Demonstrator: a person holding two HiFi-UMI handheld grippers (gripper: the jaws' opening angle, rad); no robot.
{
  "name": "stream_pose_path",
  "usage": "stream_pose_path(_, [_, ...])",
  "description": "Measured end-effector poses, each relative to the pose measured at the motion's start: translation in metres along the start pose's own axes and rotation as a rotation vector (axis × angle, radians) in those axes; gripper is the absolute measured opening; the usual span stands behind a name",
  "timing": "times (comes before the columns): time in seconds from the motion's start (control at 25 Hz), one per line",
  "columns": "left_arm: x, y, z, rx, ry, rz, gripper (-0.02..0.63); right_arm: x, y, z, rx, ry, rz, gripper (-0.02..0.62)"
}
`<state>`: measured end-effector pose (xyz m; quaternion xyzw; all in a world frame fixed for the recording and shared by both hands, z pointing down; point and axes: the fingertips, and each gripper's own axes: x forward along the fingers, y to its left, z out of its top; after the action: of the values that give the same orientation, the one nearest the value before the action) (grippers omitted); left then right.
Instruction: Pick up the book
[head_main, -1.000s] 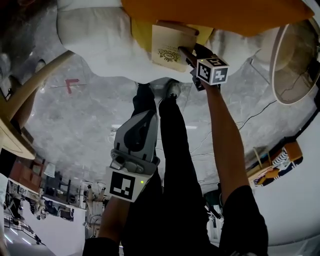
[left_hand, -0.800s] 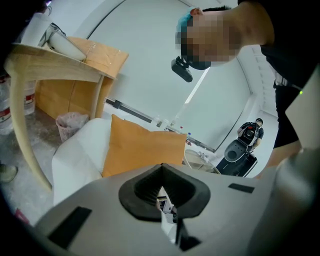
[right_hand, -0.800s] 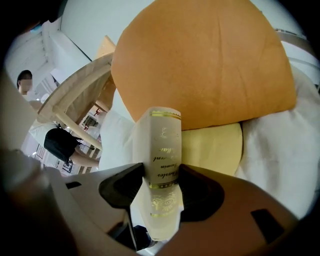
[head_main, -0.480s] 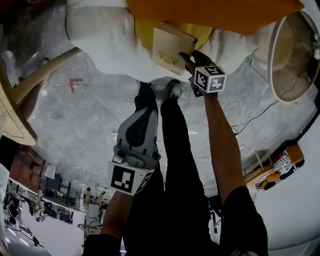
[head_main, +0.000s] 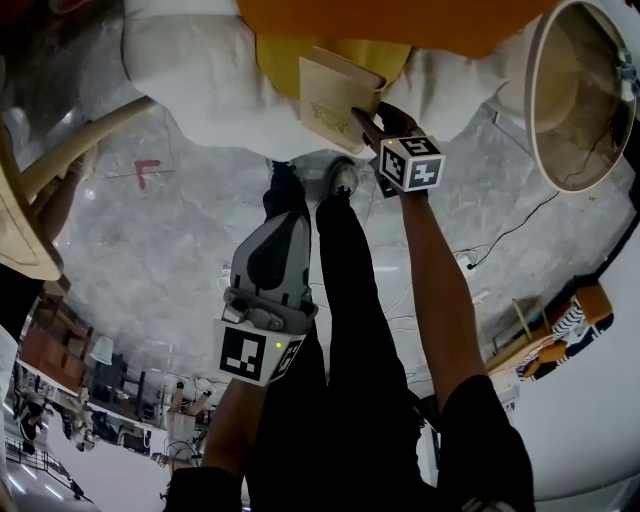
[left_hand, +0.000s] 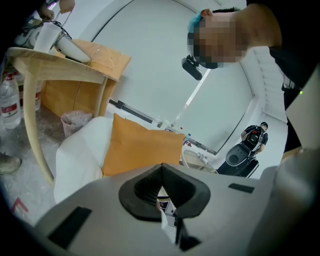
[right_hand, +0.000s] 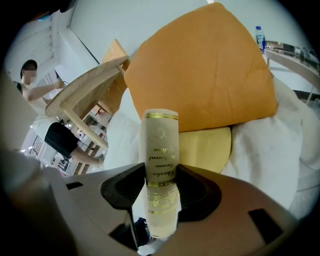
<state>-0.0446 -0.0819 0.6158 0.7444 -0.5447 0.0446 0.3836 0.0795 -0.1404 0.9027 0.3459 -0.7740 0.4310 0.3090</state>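
Head view and both gripper views, 1 moment. The task's thing, a slim cream hardcover book (head_main: 333, 93), is sitting at 12 o'clock in the head view, tilted, with a gold emblem printed low on its front cover. Its rounded spine is carrying gold script between 2 gold bands and is standing upright in the right gripper view.

The right gripper (head_main: 368, 117), at 4 o'clock from the book, is clamping the book's near edge. Its 2 black pads (right_hand: 192, 192) are pressing on opposite covers, and the jaws have just been closing onto it, standing about a book's thickness apart.

The left gripper (head_main: 287, 222) is hanging near 6 o'clock of the book, well apart from it, above the grey marble-patterned floor (head_main: 160, 240). Its jaws are resting together at the tips, with only a thin slit lower down, and are holding nothing.

A pale yellow flat cushion (right_hand: 206, 147) is lying just behind the book. A large orange square cushion (right_hand: 200, 70) is leaning at 12 o'clock from it. Both are resting on a white fabric-covered seat (head_main: 195, 65). A light wooden table (left_hand: 60, 62) is standing at 10 o'clock in the left gripper view.
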Motion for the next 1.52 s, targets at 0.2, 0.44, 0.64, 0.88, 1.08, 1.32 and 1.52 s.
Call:
stream_pose_path(0.2, [-0.003,-0.013,-0.004,0.017,0.007,0.001,0.002,-0.022,-0.004,-0.005,0.017,-0.021,-0.024,0.202])
stream_pose_path(0.44, [-0.016,-0.024,0.000,0.042,-0.008,-0.004,0.002,-0.052,0.002,-0.006,0.039,-0.048,-0.050,0.201])
stream_pose_path(0.64, [-0.028,-0.040,0.014,0.066,-0.014,-0.022,0.002,-0.086,0.013,0.004,0.065,-0.095,-0.057,0.201])
stream_pose_path(0.88, [-0.045,-0.064,0.038,0.116,-0.024,-0.047,0.002,-0.136,0.032,0.022,0.098,-0.158,-0.071,0.201])
stream_pose_path(1.08, [-0.059,-0.084,0.062,0.139,-0.049,-0.058,0.002,-0.177,0.053,0.045,0.096,-0.207,-0.070,0.199])
stream_pose_path(1.32, [-0.081,-0.114,0.100,0.189,-0.087,-0.078,0.002,-0.230,0.080,0.074,0.086,-0.265,-0.069,0.199])
stream_pose_path(1.52, [-0.099,-0.134,0.143,0.224,-0.157,-0.078,0.002,-0.277,0.106,0.102,0.077,-0.331,-0.069,0.199])
